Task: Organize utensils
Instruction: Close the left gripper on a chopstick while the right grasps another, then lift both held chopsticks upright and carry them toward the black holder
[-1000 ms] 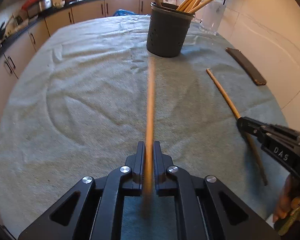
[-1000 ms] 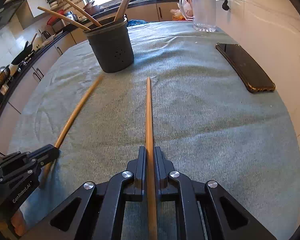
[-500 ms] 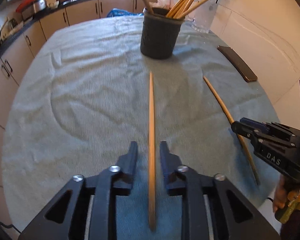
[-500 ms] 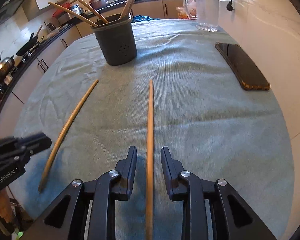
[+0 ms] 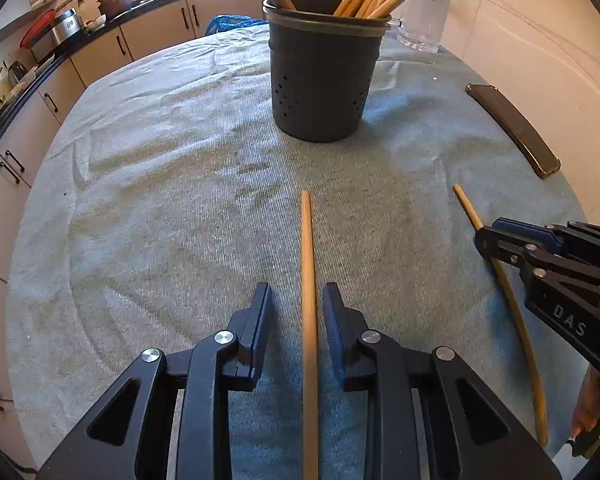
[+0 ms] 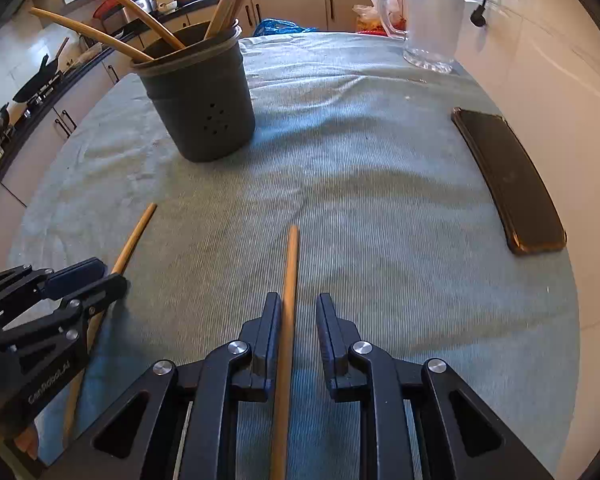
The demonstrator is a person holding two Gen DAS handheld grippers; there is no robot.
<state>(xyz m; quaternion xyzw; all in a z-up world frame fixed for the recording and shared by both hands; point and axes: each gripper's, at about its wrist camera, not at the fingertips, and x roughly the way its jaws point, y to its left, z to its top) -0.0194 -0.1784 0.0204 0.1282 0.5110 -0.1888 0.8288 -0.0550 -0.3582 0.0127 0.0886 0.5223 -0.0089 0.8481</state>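
Both grippers, left (image 5: 296, 300) and right (image 6: 298, 312), now released versus clamped a second ago; each stick (image 5: 309, 320) (image 6: 286, 320) lies between jaws. Only right view shows mug (image 6: 430, 20) fully.

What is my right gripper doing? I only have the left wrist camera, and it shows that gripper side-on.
Observer: The right gripper is open. A wooden stick lies on the cloth between its jaws, nearer the left one.
Operator: And the glass thing half hidden behind the holder?
Observer: That is a glass jug, and its handle points toward the holder.
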